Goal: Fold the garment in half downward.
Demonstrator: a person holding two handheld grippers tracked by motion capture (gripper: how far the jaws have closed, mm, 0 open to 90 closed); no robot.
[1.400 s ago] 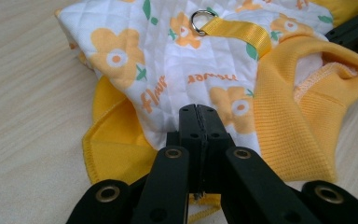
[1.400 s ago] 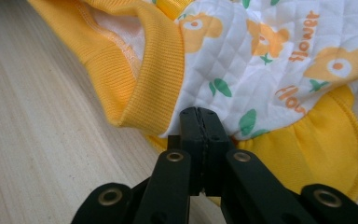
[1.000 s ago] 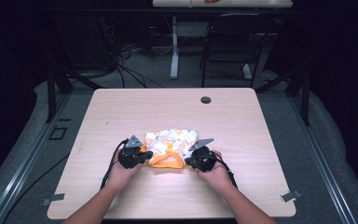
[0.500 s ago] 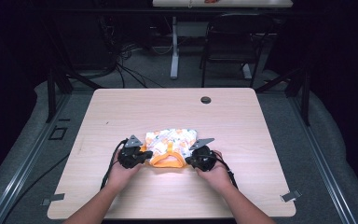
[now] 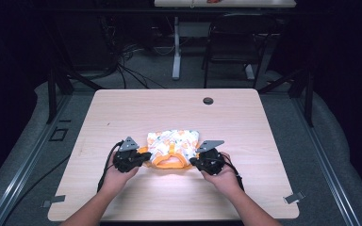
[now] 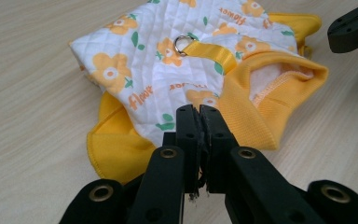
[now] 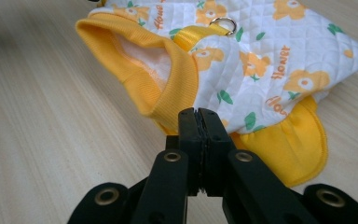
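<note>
1. Near the worktop's [image 5: 122, 108] front edge, the quilted floral garment [image 5: 172, 141] is laid, unmoved since a second ago.
2. Both left gripper [image 5: 141, 157] and right gripper [image 5: 194, 161] are kept clenched on its hem, so folding is judged pending.

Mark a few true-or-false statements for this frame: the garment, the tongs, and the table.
1. The quilted garment has a flower print with orange-yellow trim. True.
2. The left tongs are wide open above the fabric. False: their jaws are closed together at the garment's near edge.
3. A metal ring sits at the end of a yellow strap on the garment. True.
4. The garment hangs in the air between the two hands. False: it lies on the wooden table.
5. The right tongs are closed at the garment's edge near the ribbed opening. True.
6. The table's round grommet hole is covered by the garment. False: it is at the far edge, apart from it.
</note>
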